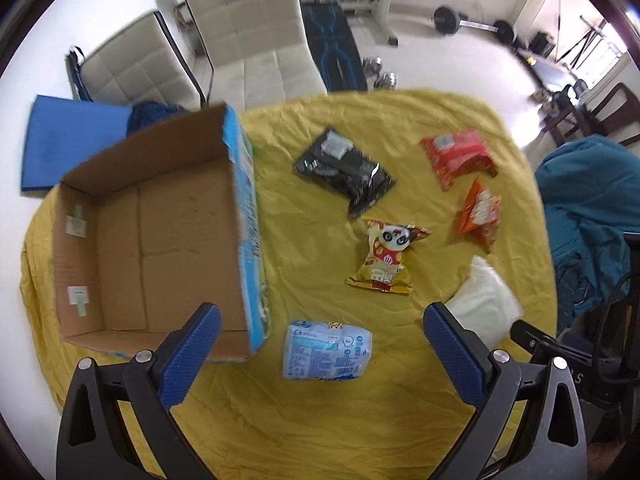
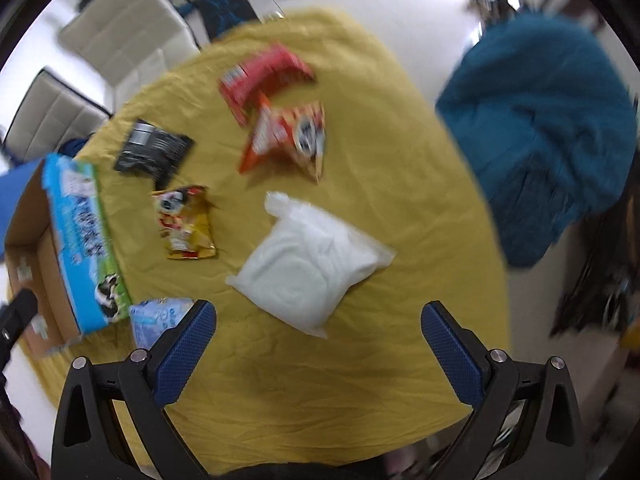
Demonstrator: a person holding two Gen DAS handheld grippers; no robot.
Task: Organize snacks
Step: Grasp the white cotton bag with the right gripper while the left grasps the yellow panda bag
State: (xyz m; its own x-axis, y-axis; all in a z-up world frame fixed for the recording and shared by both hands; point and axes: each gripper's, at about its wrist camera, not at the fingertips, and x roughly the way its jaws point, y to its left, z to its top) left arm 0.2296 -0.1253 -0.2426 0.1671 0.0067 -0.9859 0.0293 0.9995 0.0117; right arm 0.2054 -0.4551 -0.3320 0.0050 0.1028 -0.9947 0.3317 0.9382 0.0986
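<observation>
An empty cardboard box (image 1: 160,240) with a blue printed side stands open at the table's left; its blue side (image 2: 86,248) shows in the right wrist view. On the yellow cloth lie a light blue packet (image 1: 326,352), a yellow panda packet (image 1: 386,256), a black packet (image 1: 344,170), a red packet (image 1: 458,156), an orange packet (image 1: 480,212) and a white bag (image 2: 312,264). My left gripper (image 1: 320,356) hovers open above the light blue packet. My right gripper (image 2: 318,352) is open just short of the white bag.
Two beige chairs (image 1: 248,32) stand behind the table. A blue mat (image 1: 72,140) lies past the box. A chair draped in teal cloth (image 2: 540,132) stands to the right. Weights and a bench (image 1: 384,0) occupy the far floor.
</observation>
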